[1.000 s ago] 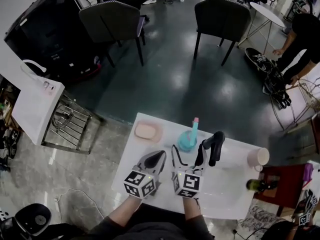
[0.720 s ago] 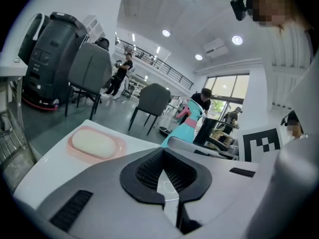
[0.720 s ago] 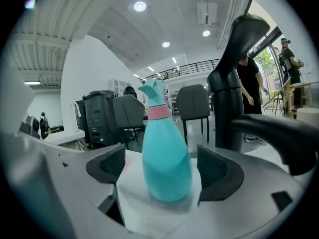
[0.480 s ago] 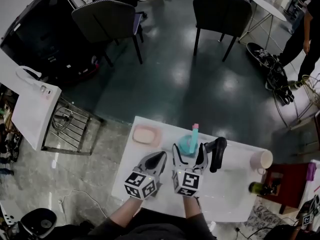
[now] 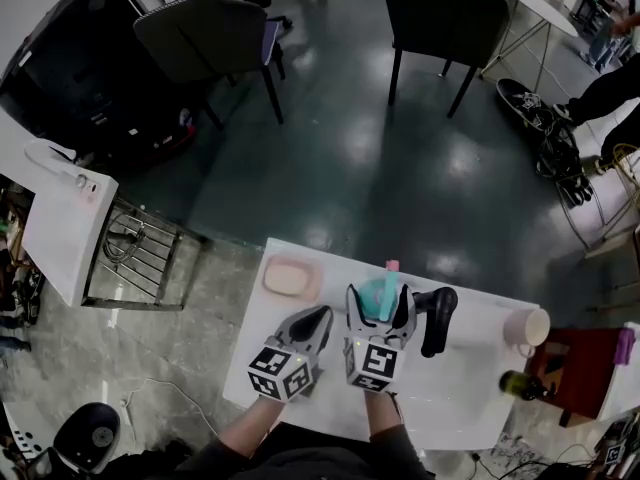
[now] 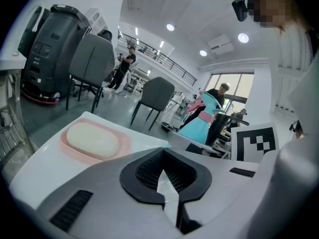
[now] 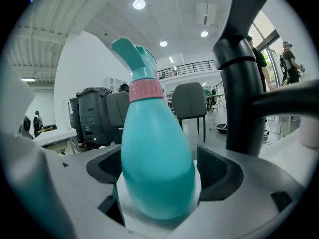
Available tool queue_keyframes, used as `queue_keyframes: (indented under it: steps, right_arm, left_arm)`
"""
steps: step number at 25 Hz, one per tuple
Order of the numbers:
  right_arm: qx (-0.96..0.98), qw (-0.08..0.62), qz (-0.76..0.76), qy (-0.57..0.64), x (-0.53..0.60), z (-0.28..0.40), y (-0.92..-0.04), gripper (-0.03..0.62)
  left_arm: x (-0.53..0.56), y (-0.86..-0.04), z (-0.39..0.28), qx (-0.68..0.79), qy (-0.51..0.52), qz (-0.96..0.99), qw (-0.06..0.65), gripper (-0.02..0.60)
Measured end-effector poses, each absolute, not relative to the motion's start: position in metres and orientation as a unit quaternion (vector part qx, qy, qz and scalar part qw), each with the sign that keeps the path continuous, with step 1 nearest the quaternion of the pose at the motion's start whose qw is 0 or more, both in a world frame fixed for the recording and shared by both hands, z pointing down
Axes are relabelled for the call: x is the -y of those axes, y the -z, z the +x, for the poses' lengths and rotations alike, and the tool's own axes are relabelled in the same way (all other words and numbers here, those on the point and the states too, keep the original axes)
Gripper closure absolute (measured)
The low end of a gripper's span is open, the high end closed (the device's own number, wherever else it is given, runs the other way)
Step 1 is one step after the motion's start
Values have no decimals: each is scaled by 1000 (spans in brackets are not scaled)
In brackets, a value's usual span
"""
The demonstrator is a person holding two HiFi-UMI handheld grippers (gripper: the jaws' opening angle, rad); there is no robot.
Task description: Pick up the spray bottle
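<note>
Dark, glossy flooring with two grey chairs [image 5: 445, 13] lies beyond a white tabletop [image 5: 470, 388] that carries every item near the person. At the far left of this tabletop sits a pink soap dish [image 5: 292, 277] holding a pale bar. Toward the far edge, about midway along, the teal spray bottle [image 7: 157, 163] stands upright with a pink collar under its nozzle. The right tongs [image 5: 378, 298] are spread to either side of the bottle's round body; the right gripper view shows the dark pads close to its flanks with narrow gaps, not clearly pressing on it. Just to the right of the bottle stands a black handled device [image 5: 436, 318], upright and close beside the right tongs. The left tongs [image 5: 318, 318] are pressed together with nothing between them, low over the tabletop, pointing toward the soap dish. Farther right rest a pale mug [image 5: 527, 328] and, nearer the person, a dark green bottle [image 5: 520, 383] at the tabletop's edge.
</note>
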State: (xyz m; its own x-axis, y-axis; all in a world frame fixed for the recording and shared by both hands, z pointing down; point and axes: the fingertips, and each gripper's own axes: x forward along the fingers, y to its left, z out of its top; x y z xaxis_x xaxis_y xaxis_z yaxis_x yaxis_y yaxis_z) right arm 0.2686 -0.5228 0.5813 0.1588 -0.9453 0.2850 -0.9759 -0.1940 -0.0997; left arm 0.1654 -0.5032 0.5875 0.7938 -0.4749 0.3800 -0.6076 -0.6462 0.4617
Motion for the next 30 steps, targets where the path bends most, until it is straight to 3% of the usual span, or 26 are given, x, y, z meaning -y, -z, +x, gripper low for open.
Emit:
queue_keyframes:
  steps: [30]
  right_arm:
    - [646,86,747,-135,530,265,-582,207]
  left_arm:
    - [504,-599,156,305,-128,892,307,575]
